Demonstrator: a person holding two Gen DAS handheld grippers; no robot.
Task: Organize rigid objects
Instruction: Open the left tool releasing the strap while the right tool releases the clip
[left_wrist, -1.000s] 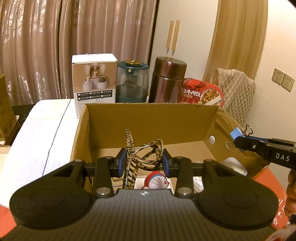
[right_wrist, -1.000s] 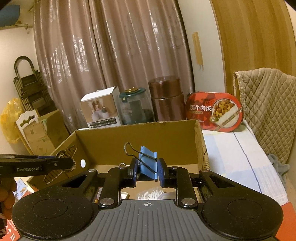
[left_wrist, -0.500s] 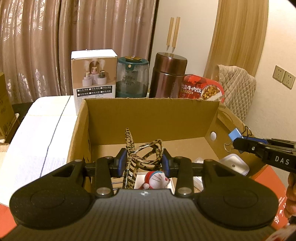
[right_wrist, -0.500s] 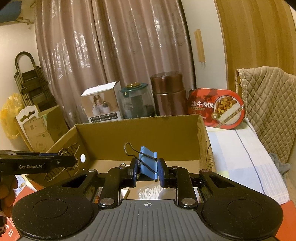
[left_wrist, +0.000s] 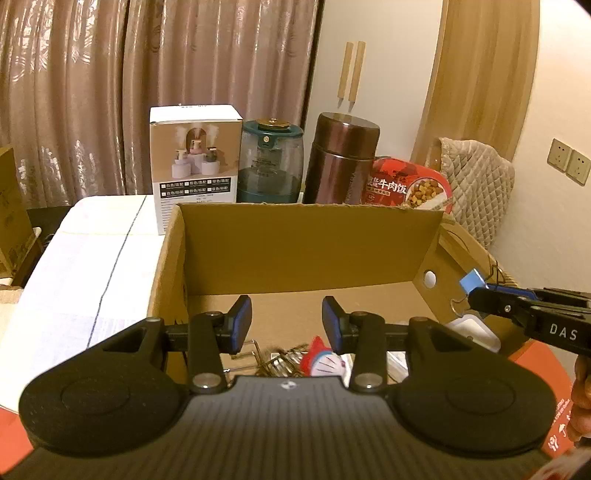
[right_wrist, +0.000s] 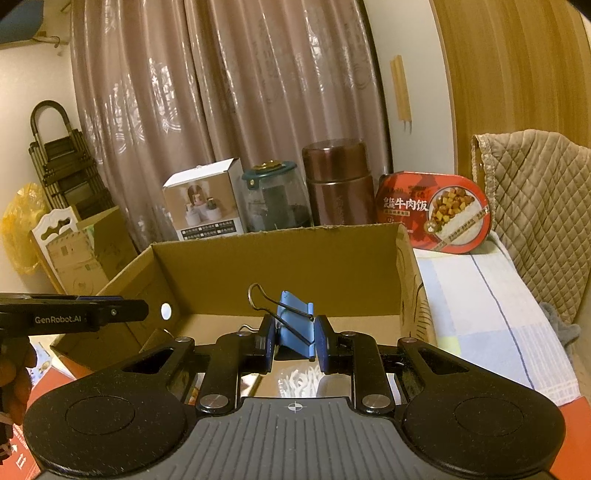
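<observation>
**One claw let go, one claw held the clip**

The left claw (left_wrist: 287, 320) hung over the near edge of the box (left_wrist: 310, 247). Its jaws had just been opening, and nothing was between them. They stood apart, not very wide. The spotted glasses (left_wrist: 284, 360) lay inside the box, low down by the near wall. A little blue and white toy (left_wrist: 325, 363) lay right beside them.

The right claw (right_wrist: 294, 338) held the blue clip (right_wrist: 295, 326) tight between its pads. The clip's wire loops stuck up and to the left. It hung above the box, near the right wall, not yet inside. Some white stuff (right_wrist: 299, 380) showed below the clip, too hidden to tell what it was.

Behind the box stood a white carton (left_wrist: 194, 168), a green jar (left_wrist: 271, 162), a brown flask (left_wrist: 341, 158) and a red food tub (left_wrist: 410, 186).
</observation>
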